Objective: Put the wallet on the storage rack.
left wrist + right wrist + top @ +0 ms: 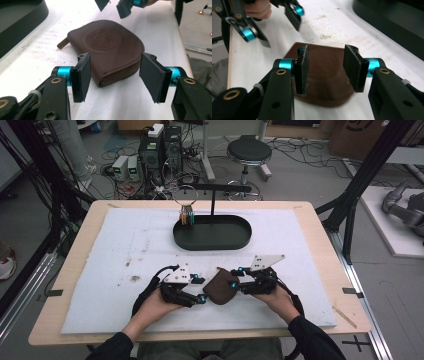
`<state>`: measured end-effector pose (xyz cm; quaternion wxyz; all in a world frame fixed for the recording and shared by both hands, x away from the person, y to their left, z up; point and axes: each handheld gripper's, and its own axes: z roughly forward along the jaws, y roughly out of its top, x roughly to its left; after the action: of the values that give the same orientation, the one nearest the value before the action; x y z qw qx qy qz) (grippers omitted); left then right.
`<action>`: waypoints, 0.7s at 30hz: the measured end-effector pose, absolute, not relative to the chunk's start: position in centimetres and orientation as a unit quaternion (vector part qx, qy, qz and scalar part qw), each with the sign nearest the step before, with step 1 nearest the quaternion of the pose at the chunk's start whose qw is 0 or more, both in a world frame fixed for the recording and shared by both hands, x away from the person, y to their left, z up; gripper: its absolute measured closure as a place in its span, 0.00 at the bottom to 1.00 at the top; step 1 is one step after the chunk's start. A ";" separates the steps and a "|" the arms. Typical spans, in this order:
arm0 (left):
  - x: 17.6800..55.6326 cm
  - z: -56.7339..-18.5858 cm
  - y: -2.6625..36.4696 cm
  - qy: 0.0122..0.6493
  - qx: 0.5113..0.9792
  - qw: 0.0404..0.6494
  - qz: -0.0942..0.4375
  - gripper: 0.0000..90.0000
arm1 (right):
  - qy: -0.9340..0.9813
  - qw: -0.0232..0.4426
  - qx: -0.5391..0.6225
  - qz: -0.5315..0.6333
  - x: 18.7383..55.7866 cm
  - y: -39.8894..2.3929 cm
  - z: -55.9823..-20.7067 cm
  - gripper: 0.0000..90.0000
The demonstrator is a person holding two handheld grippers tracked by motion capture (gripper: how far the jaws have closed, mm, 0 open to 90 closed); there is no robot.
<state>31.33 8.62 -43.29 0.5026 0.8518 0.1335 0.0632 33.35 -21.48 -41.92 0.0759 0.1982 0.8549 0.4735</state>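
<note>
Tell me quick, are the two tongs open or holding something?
Left tongs: open, pads on either side of the brown pouch, not pressing it.
Right tongs: open above the pouch, holding nothing.

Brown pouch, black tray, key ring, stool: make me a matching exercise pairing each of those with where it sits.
Things:
1. brown pouch
2. black tray
3. key ring
4. stool

Places:
A. on the floor beyond the table
B. lying on the white mat between the two grippers
C. hanging from the stand at the tray's far left
D. at the far middle of the white mat

Pairs: 1-B, 2-D, 3-C, 4-A
</note>
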 end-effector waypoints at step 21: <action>32.2 -44.5 8.2 0.142 0.866 0.479 0.019 0.49 | 0.900 0.042 0.210 0.379 33.9 -24.5 -44.6 0.61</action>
<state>32.25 8.16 -44.51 0.4790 0.8661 0.1417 0.0186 33.94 -24.45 -44.60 0.0423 0.2096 0.9004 0.3789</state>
